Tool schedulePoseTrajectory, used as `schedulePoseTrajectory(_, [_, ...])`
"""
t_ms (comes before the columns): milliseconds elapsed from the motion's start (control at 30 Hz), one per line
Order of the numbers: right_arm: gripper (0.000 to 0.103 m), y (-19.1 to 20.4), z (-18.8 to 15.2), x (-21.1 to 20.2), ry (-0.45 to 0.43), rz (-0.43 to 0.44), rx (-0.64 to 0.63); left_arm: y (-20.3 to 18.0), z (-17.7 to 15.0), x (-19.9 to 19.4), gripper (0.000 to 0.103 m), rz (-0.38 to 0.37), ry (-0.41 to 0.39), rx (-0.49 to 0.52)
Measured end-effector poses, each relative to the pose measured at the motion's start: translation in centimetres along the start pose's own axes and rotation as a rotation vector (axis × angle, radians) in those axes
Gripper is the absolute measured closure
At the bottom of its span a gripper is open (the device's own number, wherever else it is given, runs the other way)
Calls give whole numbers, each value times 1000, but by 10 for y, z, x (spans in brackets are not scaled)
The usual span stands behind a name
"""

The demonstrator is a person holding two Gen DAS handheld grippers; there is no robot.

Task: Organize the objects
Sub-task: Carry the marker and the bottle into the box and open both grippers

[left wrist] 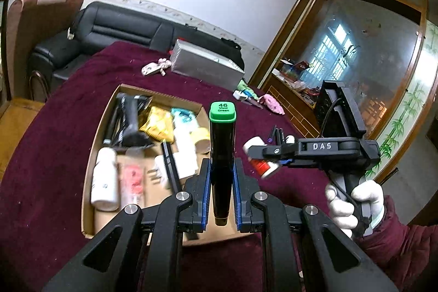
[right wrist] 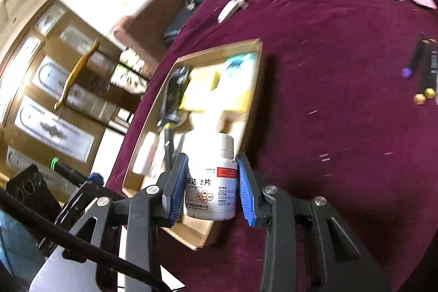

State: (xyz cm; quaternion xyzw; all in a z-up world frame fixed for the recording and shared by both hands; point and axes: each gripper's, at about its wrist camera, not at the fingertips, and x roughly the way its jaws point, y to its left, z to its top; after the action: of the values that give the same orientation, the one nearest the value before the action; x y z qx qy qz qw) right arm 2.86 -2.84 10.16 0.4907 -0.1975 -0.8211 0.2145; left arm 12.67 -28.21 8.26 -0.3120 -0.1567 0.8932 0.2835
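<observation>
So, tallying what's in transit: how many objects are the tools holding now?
2: a green-capped marker in the left tool, and a white pill bottle in the right tool. None appear hidden.

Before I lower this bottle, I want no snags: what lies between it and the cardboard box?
Nothing shows between them. In the right wrist view the pill bottle hangs directly over the cardboard box's near end.

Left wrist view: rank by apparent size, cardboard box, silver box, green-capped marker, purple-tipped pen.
1. cardboard box
2. silver box and green-capped marker: look similar; the marker sits close to the camera, so unranked
3. purple-tipped pen
</observation>
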Motion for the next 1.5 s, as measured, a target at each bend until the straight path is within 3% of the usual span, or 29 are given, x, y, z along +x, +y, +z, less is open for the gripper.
schedulePoseTrajectory(167, [70,15,-8,38,64,-7,-33,22,1,15,92,-11,49,-34])
schedulePoseTrajectory(333, [70,24,-11,59,78,-75,-74,32,1,37,92,-15,102,-43])
schedulePoseTrajectory(633, [70,30,-7,75,64,-196,-151,36,5,72,91,-32,164,-42])
schedulePoseTrajectory(967, [70,29,-6,88,63,-229,-174,42,7,108,89,-25,250,-65])
schedulePoseTrajectory(1167, [70,28,-3,87,56,-246,-187,40,6,108,89,-10,252,-58])
schedulePoseTrajectory(1267, [70,29,-4,86,54,-248,-195,39,7,105,83,0,248,-61])
schedulePoseTrajectory(1367, [70,29,-4,82,39,-240,-184,39,9,100,59,14,235,-68])
schedulePoseTrajectory(1500, [61,27,-2,69,-5,-252,-166,41,10,94,57,7,231,-97])
